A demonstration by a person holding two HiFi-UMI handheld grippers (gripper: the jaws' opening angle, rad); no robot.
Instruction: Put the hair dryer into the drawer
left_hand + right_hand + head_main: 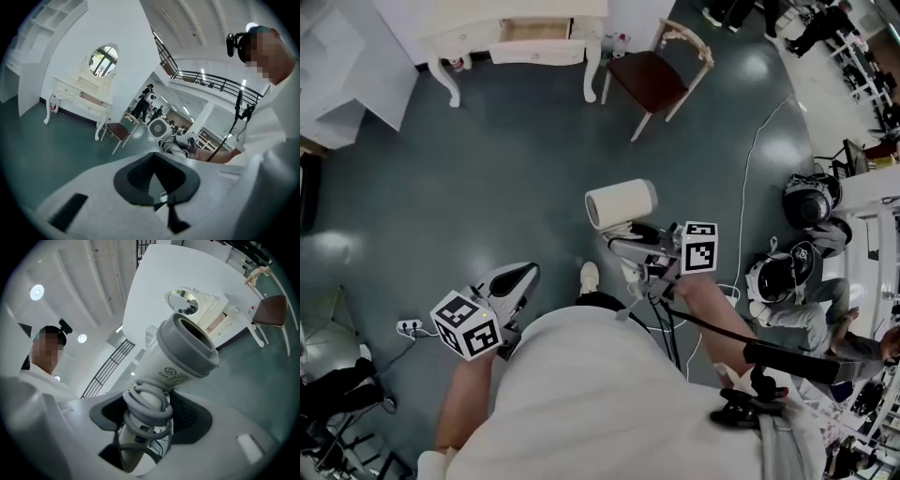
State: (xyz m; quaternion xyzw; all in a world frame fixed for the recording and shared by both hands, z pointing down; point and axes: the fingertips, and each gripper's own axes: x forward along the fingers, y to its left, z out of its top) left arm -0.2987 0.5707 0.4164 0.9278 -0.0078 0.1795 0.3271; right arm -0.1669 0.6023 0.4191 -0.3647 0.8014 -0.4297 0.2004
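The white hair dryer (621,203) has a grey nozzle and its grey cord is wound round the handle (147,408). My right gripper (633,246) is shut on that handle and holds the dryer level above the floor, its barrel (185,355) pointing ahead. The dryer's rear grille (159,128) also shows in the left gripper view. My left gripper (517,279) hangs lower at the left, jaws together and empty (157,187). Far ahead stands the white dressing table (530,42) with a drawer (534,30) pulled open, also seen as the dressing table (79,96) under an oval mirror.
A brown-seated chair (656,80) stands right of the dressing table. White shelving (347,66) is at the far left. A power strip (410,326) and cables lie on the dark green floor (487,178). Helmets and gear (811,202) sit at the right.
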